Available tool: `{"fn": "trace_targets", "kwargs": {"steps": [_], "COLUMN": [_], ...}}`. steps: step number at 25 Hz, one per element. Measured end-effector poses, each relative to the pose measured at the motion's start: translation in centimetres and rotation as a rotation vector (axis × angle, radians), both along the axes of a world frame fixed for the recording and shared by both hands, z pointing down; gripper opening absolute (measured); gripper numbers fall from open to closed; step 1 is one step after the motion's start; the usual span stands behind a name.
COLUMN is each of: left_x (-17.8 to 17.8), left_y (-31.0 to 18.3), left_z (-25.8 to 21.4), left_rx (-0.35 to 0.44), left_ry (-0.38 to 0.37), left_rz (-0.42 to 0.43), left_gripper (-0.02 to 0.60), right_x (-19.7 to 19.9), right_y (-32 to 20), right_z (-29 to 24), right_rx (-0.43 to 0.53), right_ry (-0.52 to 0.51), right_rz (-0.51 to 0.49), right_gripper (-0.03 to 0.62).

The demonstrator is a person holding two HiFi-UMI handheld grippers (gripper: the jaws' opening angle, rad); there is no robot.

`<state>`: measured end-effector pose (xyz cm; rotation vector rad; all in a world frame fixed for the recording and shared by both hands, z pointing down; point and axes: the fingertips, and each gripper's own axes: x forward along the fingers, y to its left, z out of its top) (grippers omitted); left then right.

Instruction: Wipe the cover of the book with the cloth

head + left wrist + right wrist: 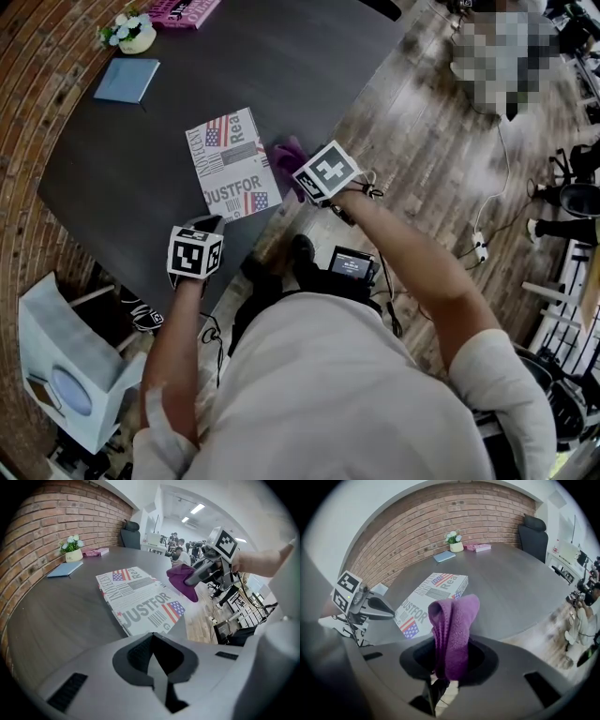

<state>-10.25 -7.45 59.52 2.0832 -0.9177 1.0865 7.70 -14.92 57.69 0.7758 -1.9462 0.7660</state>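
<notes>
My right gripper (pixel 445 667) has its jaws clenched on the purple cloth (pixel 452 630), which stands out of them in a folded bunch. The book (pixel 232 164) lies flat on the dark bench (pixel 112 187), cover up, close to the near edge. The cloth hangs just beside the book's right edge and seems lifted clear of the cover. My left gripper (pixel 157 667) has its jaws closed on nothing. It hovers near the book's near corner, apart from it.

To wipe well, I judge I should tilt the right gripper so that a broad fold of cloth, not the jaw tips, meets the cover. Then I would draw it across in long overlapping strokes from one edge to the other. The book looks light and sits near the bench edge, so a push could slide it. Resting the left gripper on the near corner would pin it. Light pressure should do, since hard tips could scuff the printed cover.
</notes>
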Motion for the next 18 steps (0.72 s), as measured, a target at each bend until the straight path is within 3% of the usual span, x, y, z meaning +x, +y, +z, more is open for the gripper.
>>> {"fn": "trace_targets", "kwargs": {"steps": [6, 18], "left_x": [0.5, 1.9], "left_y": [-1.0, -2.6], "left_z": [-2.3, -11.4], "left_rx": [0.057, 0.296], "left_ry": [0.092, 0.434], "left_rz": [-0.104, -0.355], "left_gripper": [0.008, 0.008], "right_x": [1.1, 3.0], "right_y": [-0.4, -0.7], "right_z": [-1.6, -6.0], "right_rx": [0.029, 0.123], "right_ry": [-0.052, -0.169], "right_rz": [0.044, 0.069], "right_gripper": [0.103, 0.104]}}
